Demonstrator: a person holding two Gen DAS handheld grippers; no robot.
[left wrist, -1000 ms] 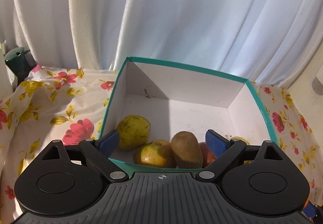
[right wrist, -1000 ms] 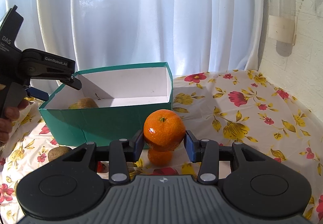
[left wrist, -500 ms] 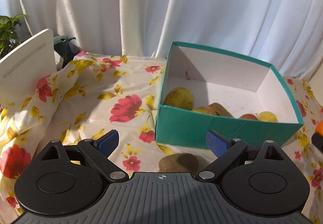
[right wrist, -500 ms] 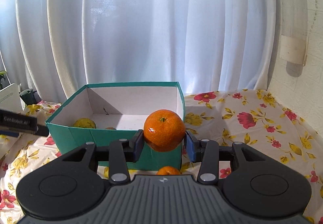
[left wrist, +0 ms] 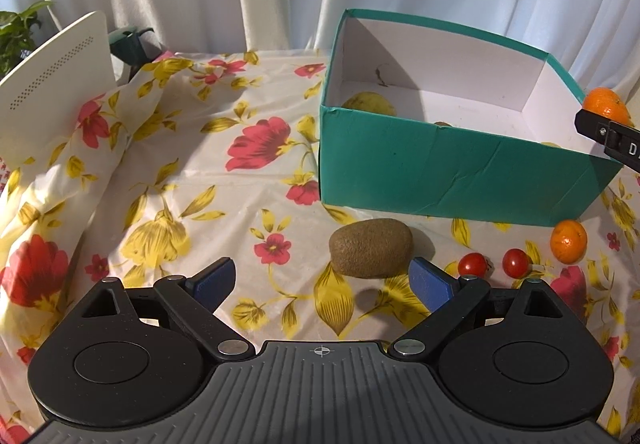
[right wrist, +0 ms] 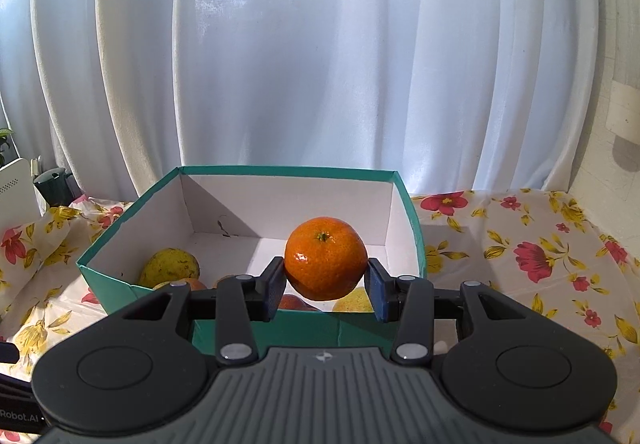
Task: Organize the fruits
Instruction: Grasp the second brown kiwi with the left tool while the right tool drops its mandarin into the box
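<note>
right hand-held gripper (right wrist: 326, 284) now pinches orange (right wrist: 325, 258) over box (right wrist: 408, 204); left (left wrist: 320, 280) spread.

Your open-topped teal cardboard box (right wrist: 132, 220) is open from above; a yellow-green pear (right wrist: 169, 267) crowds its left corner.

A kiwi (left wrist: 371, 253), two tomatoes (left wrist: 472, 265) and a small orange (left wrist: 568, 241) lie in front of the box (left wrist: 452, 172); a pear (left wrist: 370, 104) lies inside it.

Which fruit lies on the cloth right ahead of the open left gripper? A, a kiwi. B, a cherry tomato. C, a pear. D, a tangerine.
A: the brown kiwi lies on the tablecloth just beyond the left gripper, whose blue fingers stand wide apart.
</note>
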